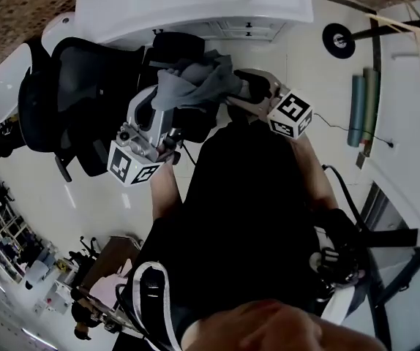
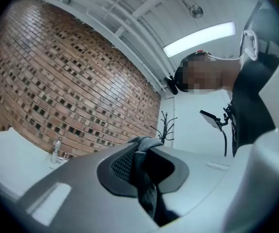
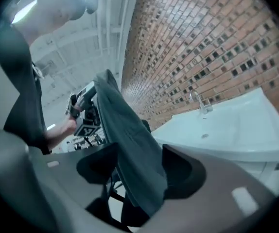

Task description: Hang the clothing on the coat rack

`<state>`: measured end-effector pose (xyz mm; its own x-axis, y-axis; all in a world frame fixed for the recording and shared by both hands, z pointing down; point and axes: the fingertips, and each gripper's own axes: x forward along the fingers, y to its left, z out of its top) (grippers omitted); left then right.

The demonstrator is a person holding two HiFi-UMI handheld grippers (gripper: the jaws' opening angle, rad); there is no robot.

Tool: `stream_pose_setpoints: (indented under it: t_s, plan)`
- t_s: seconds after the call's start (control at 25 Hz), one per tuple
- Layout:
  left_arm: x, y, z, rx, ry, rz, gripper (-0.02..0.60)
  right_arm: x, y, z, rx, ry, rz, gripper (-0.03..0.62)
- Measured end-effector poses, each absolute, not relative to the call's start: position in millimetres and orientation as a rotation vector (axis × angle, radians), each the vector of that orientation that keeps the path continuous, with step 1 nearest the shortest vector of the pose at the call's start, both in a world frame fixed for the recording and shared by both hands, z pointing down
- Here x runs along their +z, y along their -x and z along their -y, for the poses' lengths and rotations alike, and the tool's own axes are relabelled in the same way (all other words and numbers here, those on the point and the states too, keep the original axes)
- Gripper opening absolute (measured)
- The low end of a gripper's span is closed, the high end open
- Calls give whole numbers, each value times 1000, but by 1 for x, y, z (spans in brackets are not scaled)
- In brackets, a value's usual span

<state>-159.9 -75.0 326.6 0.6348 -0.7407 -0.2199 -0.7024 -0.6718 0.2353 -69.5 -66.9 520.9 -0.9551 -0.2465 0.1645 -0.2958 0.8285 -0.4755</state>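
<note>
**Garment up on the left grip, rack far ahead**

A soft grey cloth garment (image 1: 193, 79) is bunched in the air between both tools, near a black mesh office chair (image 1: 64, 101). The left gripper (image 2: 142, 147) is pinched tight on a fold, and the cloth trails down from its tips. The right gripper (image 3: 139, 166) has its jaws spread; the cloth hangs lengthwise between them, unpressed. A black branching coat rack (image 2: 166, 126) stands well apart, straight ahead of the left jaws, beside the white wall. Likely the left hand carries.
</note>
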Motion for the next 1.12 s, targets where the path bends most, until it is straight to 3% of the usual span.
stream_pose_setpoints:
  t_s: [0.12, 0.4, 0.44, 0.48, 0.52, 0.64, 0.8, 1.12]
  plan:
    - [327, 147, 69, -430, -2806, 999, 25, 533, 50, 54, 553, -431, 2853, 373]
    - [333, 118, 45, -345, -2928, 670, 25, 528, 70, 24, 101, 52, 2743, 369]
    - [335, 117, 45, -342, -2923, 656, 25, 533, 74, 18, 57, 83, 2693, 283]
    - [336, 116, 47, -346, -2915, 659, 25, 536, 71, 14, 21, 66, 2644, 80]
    - [336, 117, 51, -358, -2900, 679, 25, 535, 63, 13, -8, 14, 2597, 18]
    - [341, 127, 68, -404, -2815, 768, 25, 500, 16, 4, -40, -239, 2541, 17]
    - [345, 110, 83, -478, -2759, 698, 25, 398, -50, -7, 193, -739, 2847, 15]
    - [275, -92, 100, -561, -2899, 233, 26, 281, -261, 10, -4, -1389, 3093, 14]
